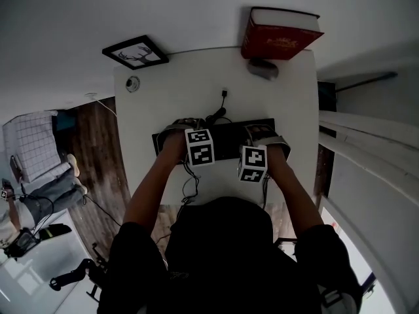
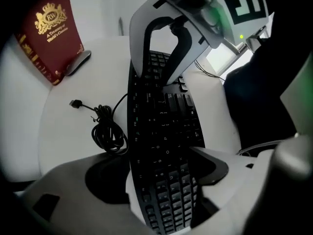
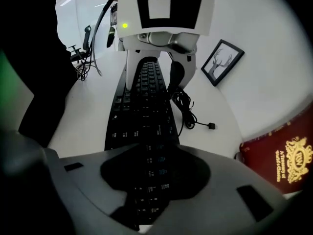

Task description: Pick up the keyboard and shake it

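On the white tabletop (image 1: 157, 97) lies a black curved keyboard (image 1: 226, 139); left gripper (image 2: 161, 175) straddles one end, jaws apart; right gripper (image 3: 146, 180) clamps the other.

A white table (image 1: 177, 84) is set against a plain white wall (image 1: 65, 12). A black-framed deer picture (image 1: 135, 52) is propped at its far left corner, and a red book (image 1: 278, 34) is stood at its far right corner. Dark wooden flooring (image 1: 98, 156) is seen to the left of the table.
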`<action>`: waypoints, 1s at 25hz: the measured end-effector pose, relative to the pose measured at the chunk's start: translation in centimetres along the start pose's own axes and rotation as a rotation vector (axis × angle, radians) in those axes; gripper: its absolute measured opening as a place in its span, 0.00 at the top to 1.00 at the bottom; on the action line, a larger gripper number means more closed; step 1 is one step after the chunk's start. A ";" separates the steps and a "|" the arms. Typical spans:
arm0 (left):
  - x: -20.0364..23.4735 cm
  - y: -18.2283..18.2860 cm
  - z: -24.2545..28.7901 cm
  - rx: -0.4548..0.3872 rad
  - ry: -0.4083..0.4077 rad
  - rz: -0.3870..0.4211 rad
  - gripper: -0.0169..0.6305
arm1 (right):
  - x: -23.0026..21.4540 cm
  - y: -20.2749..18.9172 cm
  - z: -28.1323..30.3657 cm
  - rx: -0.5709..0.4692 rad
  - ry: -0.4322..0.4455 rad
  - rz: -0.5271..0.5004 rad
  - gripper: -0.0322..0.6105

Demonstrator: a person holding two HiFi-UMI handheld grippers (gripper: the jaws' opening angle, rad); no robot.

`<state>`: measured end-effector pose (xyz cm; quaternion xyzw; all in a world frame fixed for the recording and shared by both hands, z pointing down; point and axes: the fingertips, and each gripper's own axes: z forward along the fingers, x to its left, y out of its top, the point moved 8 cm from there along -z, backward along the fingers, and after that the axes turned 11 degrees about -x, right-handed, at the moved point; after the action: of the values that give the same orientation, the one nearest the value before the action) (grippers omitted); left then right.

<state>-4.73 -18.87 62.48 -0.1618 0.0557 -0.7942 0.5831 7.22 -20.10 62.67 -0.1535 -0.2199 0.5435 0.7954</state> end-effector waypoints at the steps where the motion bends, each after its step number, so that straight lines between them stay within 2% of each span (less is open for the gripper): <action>1: -0.2 0.0 -0.1 -0.003 0.024 0.010 0.40 | 0.1 0.0 0.0 -0.002 -0.003 0.005 0.72; 3: -0.9 -0.2 -0.6 -0.023 0.097 0.003 0.40 | 0.3 0.0 0.0 -0.011 -0.015 0.034 0.75; 6: -2.5 -0.6 -1.2 -0.059 0.253 -0.019 0.42 | 1.2 0.1 0.0 -0.011 -0.055 0.059 0.81; 9: -4.8 -0.6 -0.9 -0.058 0.412 0.025 0.52 | 2.5 0.1 0.3 0.029 -0.158 -0.011 0.90; 10: -5.7 -0.5 -0.5 -0.050 0.444 0.049 0.58 | 3.0 0.1 0.4 0.045 -0.204 -0.047 0.91; 12: -7.3 -0.6 0.5 -0.047 0.484 0.073 0.80 | 3.8 0.1 0.9 0.068 -0.287 -0.092 0.92; 13: -8.2 -0.8 0.8 -0.059 0.522 0.072 0.91 | 4.3 0.0 1.1 0.083 -0.313 -0.100 0.92; 14: -9.0 -0.9 0.7 -0.079 0.587 0.066 0.97 | 4.9 0.0 1.2 0.098 -0.328 -0.096 0.92; 16: -10.6 -1.1 -0.8 -0.158 0.742 0.006 0.97 | 5.7 0.5 0.3 0.080 -0.363 -0.035 0.92; 19: -13.2 -1.5 -5.0 -0.401 0.911 -0.240 0.97 | 6.7 3.8 -4.5 -0.108 -0.502 0.167 0.92; 21: -16.1 -1.6 -7.2 -0.542 0.978 -0.351 0.97 | 9.0 6.4 -7.8 -0.225 -0.605 0.245 0.92; 25: -21.1 -0.7 -9.4 -0.695 1.091 -0.389 0.97 | 13.4 9.4 -12.4 -0.330 -0.790 0.231 0.92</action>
<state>-2.70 0.30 49.78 0.0772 0.5645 -0.7884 0.2320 10.37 -4.24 49.99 -0.0825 -0.5720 0.6036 0.5492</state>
